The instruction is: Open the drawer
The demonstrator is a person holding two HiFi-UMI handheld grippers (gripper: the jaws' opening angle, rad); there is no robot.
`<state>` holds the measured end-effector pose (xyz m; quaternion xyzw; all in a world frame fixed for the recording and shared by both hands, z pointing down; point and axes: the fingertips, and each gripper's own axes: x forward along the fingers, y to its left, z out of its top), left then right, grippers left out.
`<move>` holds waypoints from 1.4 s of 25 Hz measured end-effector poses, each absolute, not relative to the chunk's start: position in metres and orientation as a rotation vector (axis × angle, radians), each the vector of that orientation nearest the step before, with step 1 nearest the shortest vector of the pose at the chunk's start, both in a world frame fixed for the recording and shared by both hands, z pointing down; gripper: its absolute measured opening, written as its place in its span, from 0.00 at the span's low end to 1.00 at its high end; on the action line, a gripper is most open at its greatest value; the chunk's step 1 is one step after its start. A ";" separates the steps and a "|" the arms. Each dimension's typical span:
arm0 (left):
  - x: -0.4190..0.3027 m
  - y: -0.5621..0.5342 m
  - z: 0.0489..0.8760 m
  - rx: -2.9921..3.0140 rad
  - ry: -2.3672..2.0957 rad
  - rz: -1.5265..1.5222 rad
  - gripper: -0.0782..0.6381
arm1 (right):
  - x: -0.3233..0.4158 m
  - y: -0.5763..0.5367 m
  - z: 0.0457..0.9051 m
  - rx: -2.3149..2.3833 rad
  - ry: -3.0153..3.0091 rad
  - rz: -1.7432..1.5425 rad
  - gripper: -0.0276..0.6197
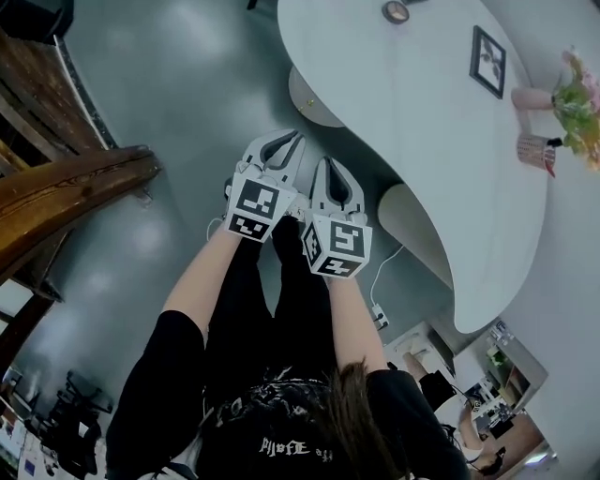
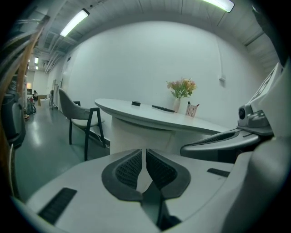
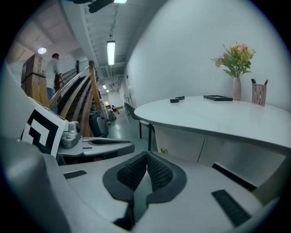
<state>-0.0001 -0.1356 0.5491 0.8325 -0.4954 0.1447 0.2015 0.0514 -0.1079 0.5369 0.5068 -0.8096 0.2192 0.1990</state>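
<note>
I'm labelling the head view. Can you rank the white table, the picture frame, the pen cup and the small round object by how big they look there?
1. white table
2. picture frame
3. pen cup
4. round object, partly cut off by the top edge

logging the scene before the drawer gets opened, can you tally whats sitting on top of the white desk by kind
picture frame: 1
vase of flowers: 1
pen holder: 1
small round dark item: 1, possibly a second beside it, too small to tell
total: 4 certain
</note>
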 end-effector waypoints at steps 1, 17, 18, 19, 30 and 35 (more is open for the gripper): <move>0.002 -0.139 0.555 2.326 -1.381 0.403 0.15 | 0.053 -0.111 0.541 1.419 -2.262 0.609 0.08; 0.008 -0.195 0.648 2.395 -1.252 0.438 0.29 | 0.063 -0.151 0.601 1.680 -2.163 0.686 0.08; 0.008 -0.199 0.654 2.403 -1.247 0.439 0.30 | 0.061 -0.150 0.603 1.700 -2.149 0.666 0.08; 0.007 -0.204 0.658 2.414 -1.246 0.439 0.30 | 0.060 -0.150 0.606 1.730 -2.131 0.653 0.08; 0.024 -0.234 0.692 2.432 -1.192 0.487 0.33 | 0.051 -0.155 0.625 1.854 -2.094 0.582 0.09; 0.032 -0.253 0.701 2.447 -1.206 0.532 0.33 | 0.055 -0.157 0.635 1.841 -2.081 0.552 0.09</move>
